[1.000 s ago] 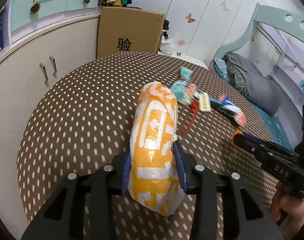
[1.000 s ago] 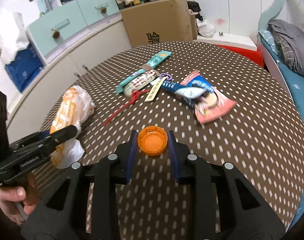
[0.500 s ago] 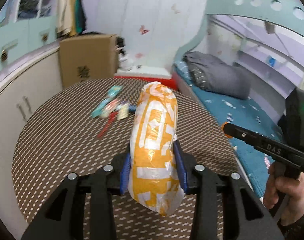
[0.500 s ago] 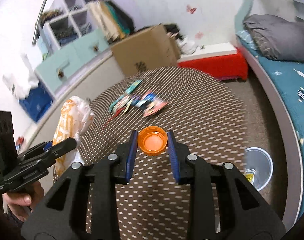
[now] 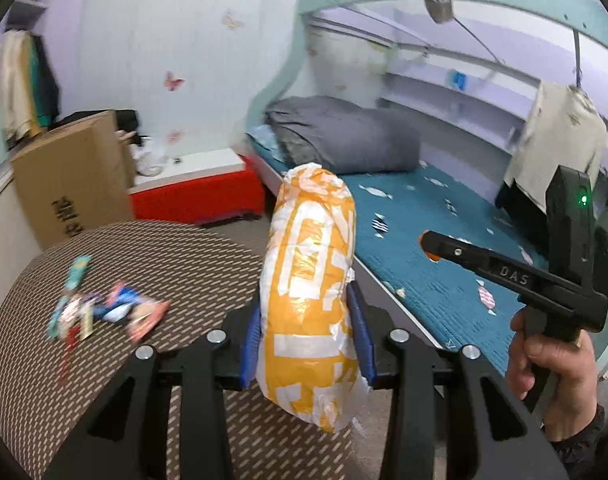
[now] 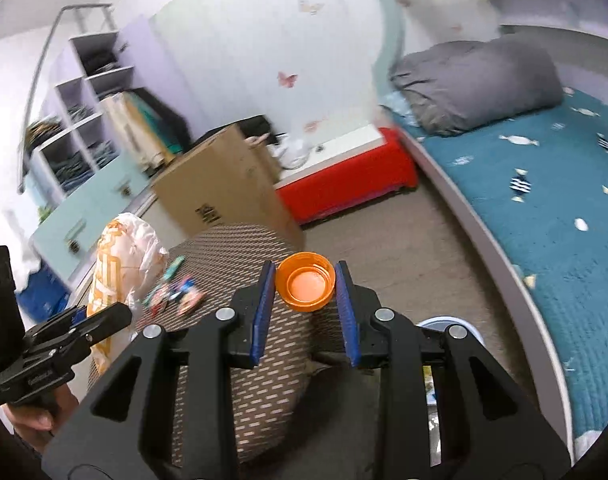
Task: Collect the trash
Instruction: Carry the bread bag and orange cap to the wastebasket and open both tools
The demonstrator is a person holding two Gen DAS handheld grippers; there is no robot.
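Note:
My left gripper (image 5: pixel 307 340) is shut on an orange and white plastic bag (image 5: pixel 309 280) and holds it in the air over the right edge of the brown dotted table (image 5: pixel 176 264). The bag also shows in the right wrist view (image 6: pixel 116 256). My right gripper (image 6: pixel 305 300) is shut on an orange bottle cap (image 6: pixel 305 282), open side towards the camera, held above the table's edge. It shows from the side in the left wrist view (image 5: pixel 431 246). Several snack wrappers (image 5: pixel 104 312) lie on the table. Part of a clear bin (image 6: pixel 447 326) shows on the floor behind the right gripper.
A bed with a teal cover (image 6: pixel 543 208) and a grey duvet (image 5: pixel 343 140) runs along the right. A cardboard box (image 6: pixel 220 196) and a red bench (image 6: pixel 343 184) stand beyond the table. Pale cabinets (image 6: pixel 88 208) line the left wall.
Both grippers have swung right and lifted away from the table middle, each keeping its hold. The wrappers have fallen to the left. The bed and floor now fill the right.

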